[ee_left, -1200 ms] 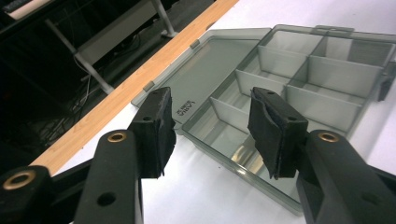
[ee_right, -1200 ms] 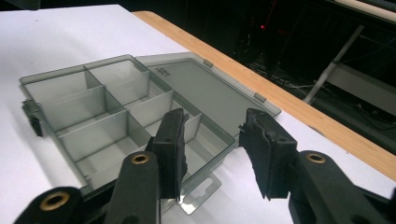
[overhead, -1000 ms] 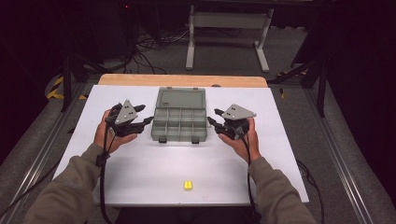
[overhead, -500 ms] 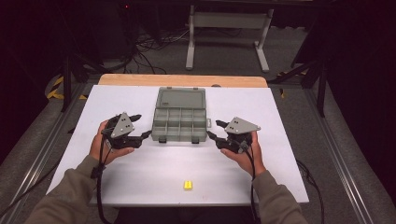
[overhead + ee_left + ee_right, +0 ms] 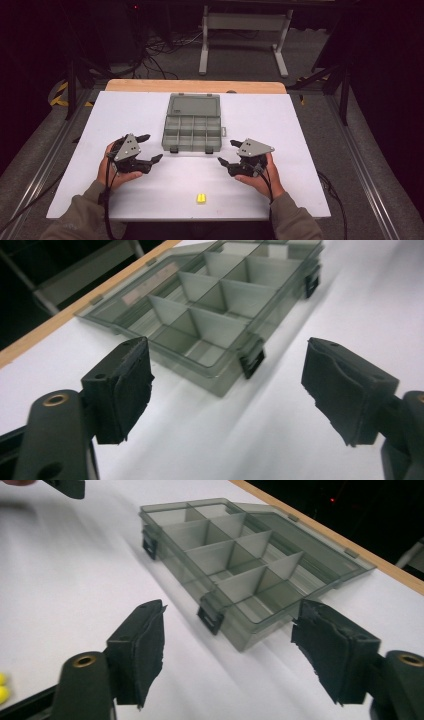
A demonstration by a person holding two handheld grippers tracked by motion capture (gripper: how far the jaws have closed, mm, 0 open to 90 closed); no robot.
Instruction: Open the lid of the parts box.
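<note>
White table (image 5: 300, 120), organizer box (image 5: 192, 127) between grippers

Both hands pulled back toward the person since the earlier pictures. Left gripper (image 5: 151, 147) was level with the left side of the open compartment box (image 5: 192, 127), now sits off its near-left corner, box ahead of the jaws. Right gripper (image 5: 229, 152) likewise, now off the near-right corner. Both sets of jaws have just been opening, nothing between them.
</note>
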